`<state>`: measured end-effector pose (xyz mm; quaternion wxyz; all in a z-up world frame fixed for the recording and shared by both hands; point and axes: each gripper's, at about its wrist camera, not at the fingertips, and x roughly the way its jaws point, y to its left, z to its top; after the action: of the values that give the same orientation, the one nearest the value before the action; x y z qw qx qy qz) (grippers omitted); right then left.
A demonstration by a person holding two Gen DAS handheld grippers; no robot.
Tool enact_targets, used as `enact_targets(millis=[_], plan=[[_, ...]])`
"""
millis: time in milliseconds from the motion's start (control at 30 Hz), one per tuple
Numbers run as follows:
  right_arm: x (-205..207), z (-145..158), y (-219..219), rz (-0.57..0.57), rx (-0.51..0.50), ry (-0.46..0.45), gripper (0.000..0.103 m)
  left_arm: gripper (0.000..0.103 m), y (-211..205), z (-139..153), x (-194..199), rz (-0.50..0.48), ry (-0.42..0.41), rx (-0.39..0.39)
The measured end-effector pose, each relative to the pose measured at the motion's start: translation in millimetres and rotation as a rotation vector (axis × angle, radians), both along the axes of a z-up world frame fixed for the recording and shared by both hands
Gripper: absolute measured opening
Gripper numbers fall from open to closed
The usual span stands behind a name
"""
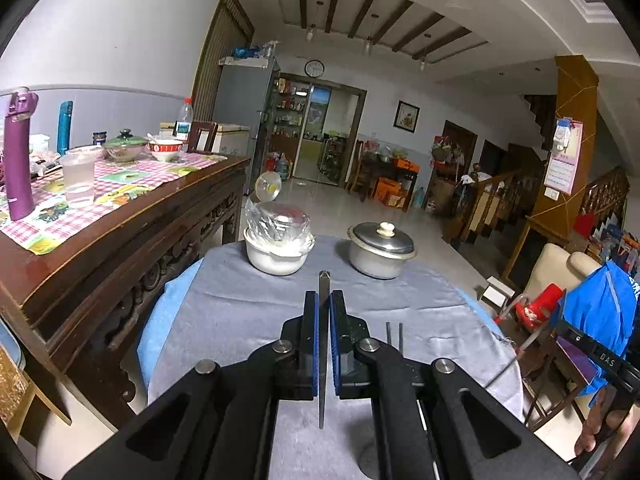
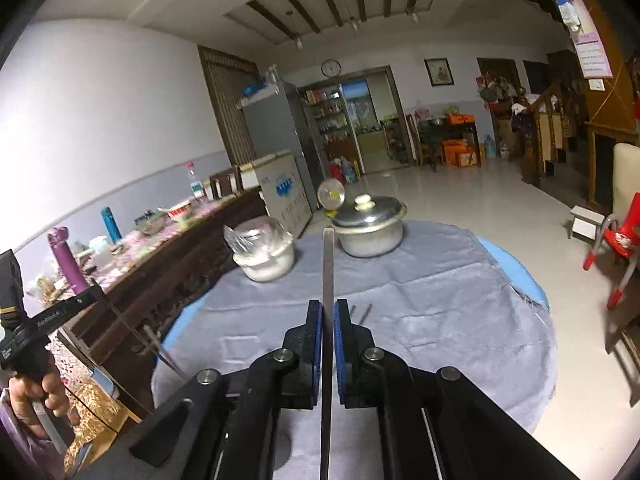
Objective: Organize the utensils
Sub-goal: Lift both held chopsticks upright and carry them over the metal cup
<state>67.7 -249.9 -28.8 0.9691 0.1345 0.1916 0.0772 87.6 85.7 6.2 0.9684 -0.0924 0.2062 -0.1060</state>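
- left gripper (image 1: 324, 300), matte black with blue pads, is clamped on a thin flat metal utensil handle (image 1: 323, 280); its angled tip sticks out just past the fingertips, and the strip runs back between the pads toward the camera.
- right gripper (image 2: 328, 308), same build, is clamped on a longer flat steel strip (image 2: 328, 264), straight-edged and dull grey, reaching forward well beyond the fingertips; which kind of utensil it is cannot be told.
- two slim metal chopsticks (image 1: 394, 334) lie side by side on the cloth, just right of the left gripper's fingers.
- ahead of both grippers, a round table under a wrinkled grey cloth (image 1: 240, 312) with a frayed edge.
- ahead-left, a white ceramic bowl (image 1: 276, 260) covered in crinkled clear plastic film.
- ahead-right, a dull aluminium pot (image 1: 378, 254) with a domed lid and pale knob.
- far left, a carved dark wooden sideboard (image 1: 132, 240) with a pink checked cloth, a purple flask and a clear cup.
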Motion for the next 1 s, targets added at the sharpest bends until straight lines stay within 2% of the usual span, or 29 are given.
enact_targets(millis=[267, 533, 767, 1000], plan=[[-29.2, 19.5, 24.7, 0.039, 0.023, -0.136, 0.007, 0.005, -1.4, 10.7, -35.1, -0.034, -0.016, -0.020], [-29.0, 37.7, 63.2, 0.064, 0.036, -0.262, 0.007, 0.005, -2.7, 44.9, -61.1, -0.098, -0.086, -0.070], [-18.3, 29.9, 81.1, 0.000, 0.039, -0.341, 0.007, 0.005, -12.8, 54.2, -68.1, -0.135, -0.112, -0.125], [-9.6, 8.4, 98.1, -0.006, -0.025, -0.375, 0.007, 0.005, -36.1, 36.9, -55.8, -0.154, -0.073, -0.120]])
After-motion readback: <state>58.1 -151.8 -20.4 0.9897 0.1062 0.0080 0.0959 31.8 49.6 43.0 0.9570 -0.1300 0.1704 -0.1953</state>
